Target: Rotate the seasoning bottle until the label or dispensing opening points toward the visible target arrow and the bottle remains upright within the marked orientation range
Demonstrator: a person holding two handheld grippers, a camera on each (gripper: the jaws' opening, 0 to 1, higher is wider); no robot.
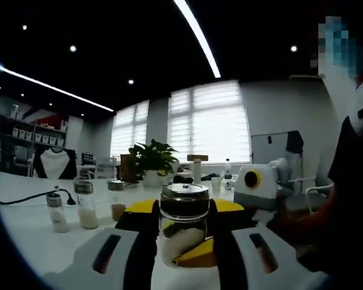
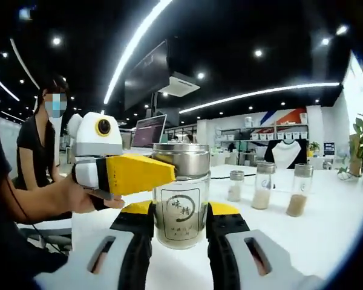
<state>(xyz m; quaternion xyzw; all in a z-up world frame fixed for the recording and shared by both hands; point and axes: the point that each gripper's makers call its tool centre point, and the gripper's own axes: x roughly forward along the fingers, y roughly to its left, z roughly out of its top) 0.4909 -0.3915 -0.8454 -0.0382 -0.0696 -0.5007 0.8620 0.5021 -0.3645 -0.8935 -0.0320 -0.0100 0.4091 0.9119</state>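
1. While the seasoning bottle point(image 2: 181, 196) stands upright on the white surface point(image 2: 327, 229), both hand-held grippers clamp it: right hand-held gripper point(image 2: 180, 235) low on the glass, left hand-held gripper point(image 1: 183, 232) likewise.
2. Its label faces the right gripper view.
3. No target arrow is visible, so I cannot judge what rotation is left.
4. Three smaller jars point(image 2: 265, 185) stand farther off.

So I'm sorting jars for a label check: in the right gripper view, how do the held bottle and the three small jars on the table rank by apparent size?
1. Held bottle, largest, though it is nearest the camera.
2. Brown-filled jar and middle jar look alike.
3. Left small jar, smallest.
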